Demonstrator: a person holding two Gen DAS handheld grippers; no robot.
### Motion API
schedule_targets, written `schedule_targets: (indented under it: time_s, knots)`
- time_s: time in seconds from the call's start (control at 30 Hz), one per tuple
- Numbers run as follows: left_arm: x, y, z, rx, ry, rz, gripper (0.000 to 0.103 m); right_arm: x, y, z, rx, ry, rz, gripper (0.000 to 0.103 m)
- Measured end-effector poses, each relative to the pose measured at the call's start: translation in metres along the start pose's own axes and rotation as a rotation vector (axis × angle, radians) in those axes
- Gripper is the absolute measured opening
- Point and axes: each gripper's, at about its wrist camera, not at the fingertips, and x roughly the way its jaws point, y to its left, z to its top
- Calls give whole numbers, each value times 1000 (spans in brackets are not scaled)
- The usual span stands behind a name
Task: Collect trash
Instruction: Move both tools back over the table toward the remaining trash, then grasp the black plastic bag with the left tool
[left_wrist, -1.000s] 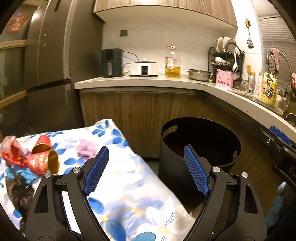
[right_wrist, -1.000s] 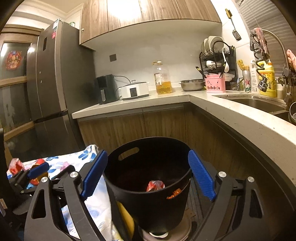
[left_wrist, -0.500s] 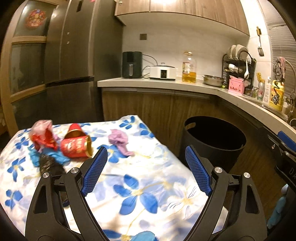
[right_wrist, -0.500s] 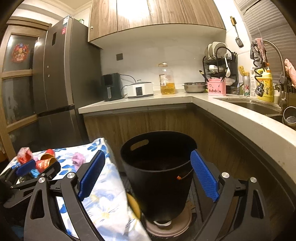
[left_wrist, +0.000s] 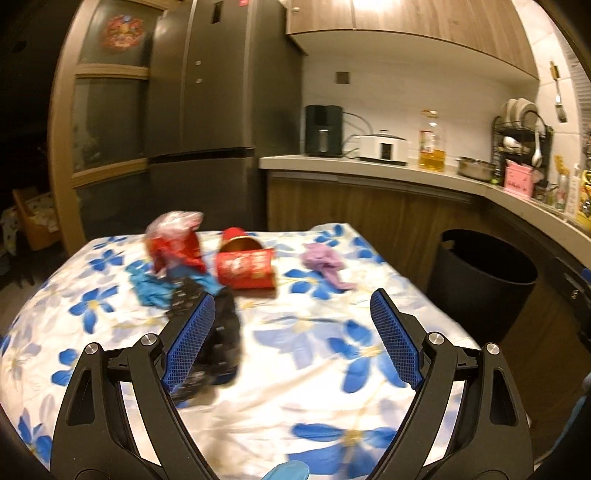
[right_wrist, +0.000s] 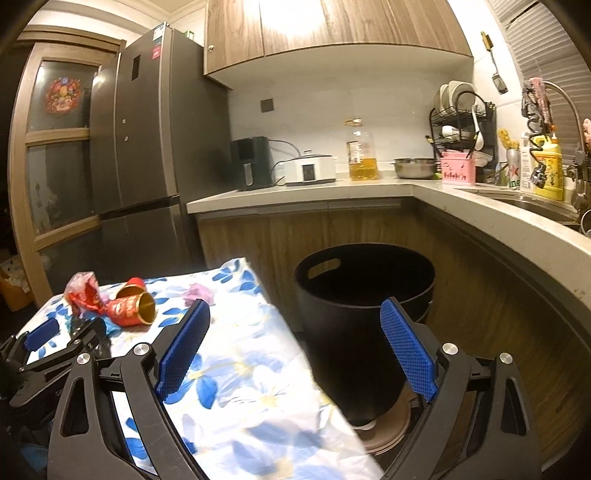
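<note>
Trash lies on a table under a blue-flowered cloth (left_wrist: 295, 369): a red and gold can (left_wrist: 245, 267) on its side, a red wrapper (left_wrist: 173, 243), a crumpled blue piece (left_wrist: 147, 286), a black crumpled piece (left_wrist: 221, 332) and a purple wad (left_wrist: 325, 262). My left gripper (left_wrist: 291, 321) hovers open and empty over the cloth, its left finger above the black piece. A black bin (right_wrist: 364, 306) stands on the floor right of the table. My right gripper (right_wrist: 295, 332) is open and empty in front of the bin. The can (right_wrist: 133, 306) and wrapper (right_wrist: 83, 291) show at the right wrist view's left.
A grey fridge (left_wrist: 207, 129) stands behind the table. The L-shaped counter (right_wrist: 369, 188) carries an air fryer, a cooker, an oil bottle (right_wrist: 360, 151), a steel bowl and a dish rack (right_wrist: 461, 125). Wooden cabinet fronts close in behind and right of the bin.
My left gripper has swung left from the bin onto the table, so the trash pile now lies ahead of it. My right gripper has drawn back from the bin, whose inside no longer shows.
</note>
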Motion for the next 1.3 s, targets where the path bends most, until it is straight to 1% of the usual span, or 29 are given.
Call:
schedule_targets:
  time_s: [0.1,0.2,0.4,0.5,0.53,0.57,0.6,0.67,0.7,0.73,0.77,0.8,0.87,0.9,1.03,1.3]
  knots:
    - [2,17,-8,-7,-14,42,84,3,10,-4,-2,8,24,90]
    - [10,31,-15,-3,-10,90,84,8,22,-8,-5,20,50,90]
    - [31,54,-19,-20,20,116,83,20,43,-12,-25,37,89,90]
    - [44,62,-19,-18,51,128,72,27,51,-13,-30,47,102,90]
    - [48,64,-20,-26,69,124,65,29,54,-13,-32,49,106,90]
    - [55,69,-21,-47,105,103,62,31,58,-13,-36,50,108,90]
    - [59,72,-22,-57,124,94,61,33,59,-13,-40,52,111,90]
    - [66,75,-26,-66,158,68,50,37,66,-14,-46,59,120,90]
    - [69,75,-28,-66,171,58,47,39,68,-14,-49,62,123,90]
    - [71,75,-30,-64,183,45,38,42,71,-14,-53,66,129,90]
    - [73,75,-31,-60,193,34,31,43,74,-15,-56,69,133,90]
    - [74,76,-32,-61,194,32,28,45,78,-16,-60,72,139,90]
    - [73,79,-33,-74,196,15,11,49,84,-17,-69,77,147,90]
    - [73,80,-33,-78,200,6,7,50,88,-18,-73,80,153,90]
    - [61,88,-32,-96,187,-5,3,58,100,-21,-82,91,180,90]
    - [30,112,-21,-124,124,-19,2,83,132,-25,-110,118,226,90]
